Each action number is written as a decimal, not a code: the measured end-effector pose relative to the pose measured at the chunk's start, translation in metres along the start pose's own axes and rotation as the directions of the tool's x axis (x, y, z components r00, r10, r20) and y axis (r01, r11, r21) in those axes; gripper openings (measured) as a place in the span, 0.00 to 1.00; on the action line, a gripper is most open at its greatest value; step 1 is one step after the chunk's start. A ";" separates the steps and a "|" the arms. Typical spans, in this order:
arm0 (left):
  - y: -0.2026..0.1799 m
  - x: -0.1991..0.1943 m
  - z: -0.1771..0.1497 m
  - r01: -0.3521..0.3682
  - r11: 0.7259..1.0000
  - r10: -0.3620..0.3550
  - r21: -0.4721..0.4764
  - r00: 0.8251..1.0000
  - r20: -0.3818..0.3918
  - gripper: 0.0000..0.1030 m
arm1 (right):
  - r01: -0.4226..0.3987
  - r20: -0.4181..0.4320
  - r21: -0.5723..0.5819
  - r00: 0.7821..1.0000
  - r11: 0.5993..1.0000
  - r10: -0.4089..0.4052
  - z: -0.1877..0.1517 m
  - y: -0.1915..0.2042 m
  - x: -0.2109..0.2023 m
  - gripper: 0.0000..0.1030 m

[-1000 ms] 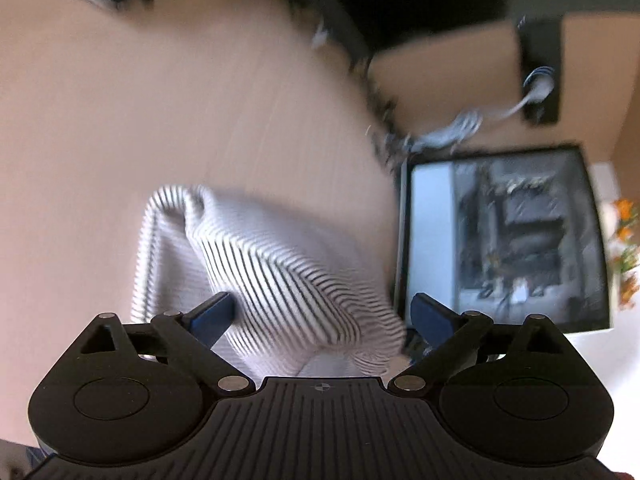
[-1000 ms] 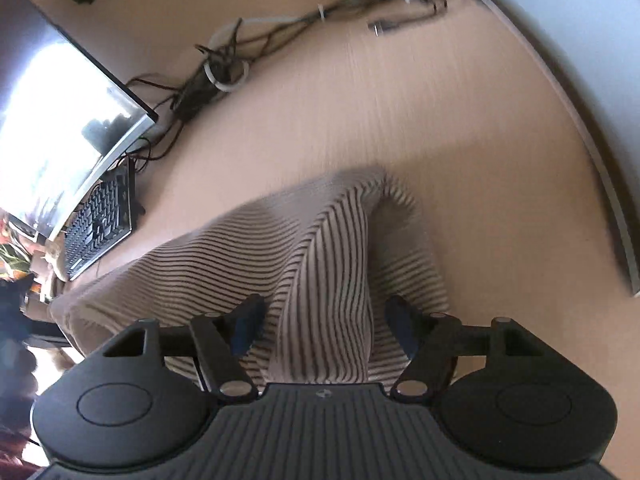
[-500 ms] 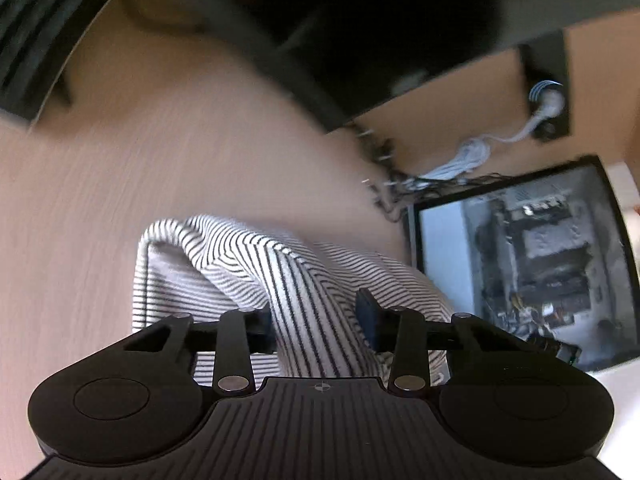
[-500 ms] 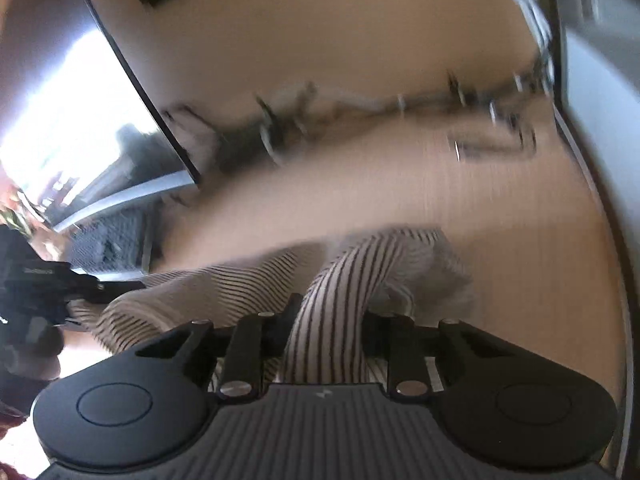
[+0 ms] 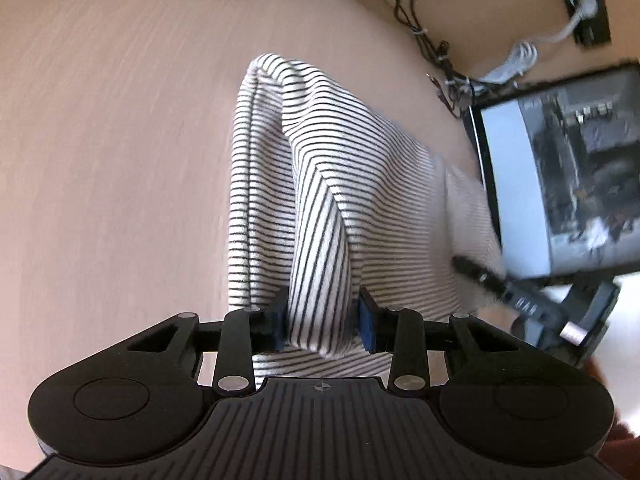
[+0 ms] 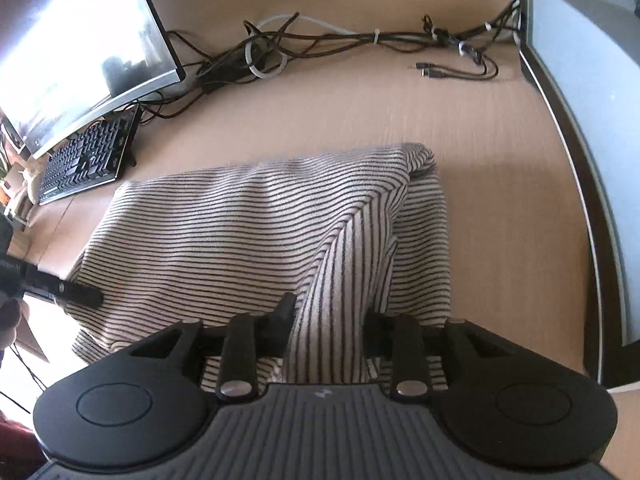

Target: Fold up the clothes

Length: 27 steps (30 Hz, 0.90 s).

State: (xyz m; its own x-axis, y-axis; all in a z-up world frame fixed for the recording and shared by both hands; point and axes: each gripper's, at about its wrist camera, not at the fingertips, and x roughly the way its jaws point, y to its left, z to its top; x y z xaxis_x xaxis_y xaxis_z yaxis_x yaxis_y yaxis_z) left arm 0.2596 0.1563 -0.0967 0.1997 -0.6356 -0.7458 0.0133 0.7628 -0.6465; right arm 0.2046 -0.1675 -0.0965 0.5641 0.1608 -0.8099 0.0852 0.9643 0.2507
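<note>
Striped garment (image 5: 320,216) between both grippers' fingers (image 5: 278,322)

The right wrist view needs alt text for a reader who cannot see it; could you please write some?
The right tool pinches a raised fold of a striped garment lying on a wooden desk. A monitor and keyboard sit at left, tangled cables behind.
</note>
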 end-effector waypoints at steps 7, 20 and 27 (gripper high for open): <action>-0.028 -0.037 0.001 -0.064 0.987 0.050 0.146 0.994 0.099 0.52 | 0.120 0.148 -0.135 0.984 0.984 -0.100 0.012 0.017 -0.030 0.51; -0.017 0.011 0.015 0.099 0.995 -0.099 0.012 0.995 -0.003 0.88 | -0.174 0.163 0.204 0.976 0.963 0.142 0.000 -0.007 0.006 0.74; -0.027 0.027 0.054 0.103 0.994 -0.107 0.046 0.990 0.092 0.94 | -0.154 0.154 0.203 0.980 0.967 0.124 -0.025 0.013 -0.004 0.96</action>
State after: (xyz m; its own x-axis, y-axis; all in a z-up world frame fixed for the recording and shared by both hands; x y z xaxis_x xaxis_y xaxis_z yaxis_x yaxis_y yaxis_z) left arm 0.3178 0.1245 -0.0907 0.2868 -0.6996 -0.6545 0.0789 0.6981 -0.7117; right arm 0.1824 -0.1503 -0.1033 0.6898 0.2450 -0.6813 0.1618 0.8651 0.4749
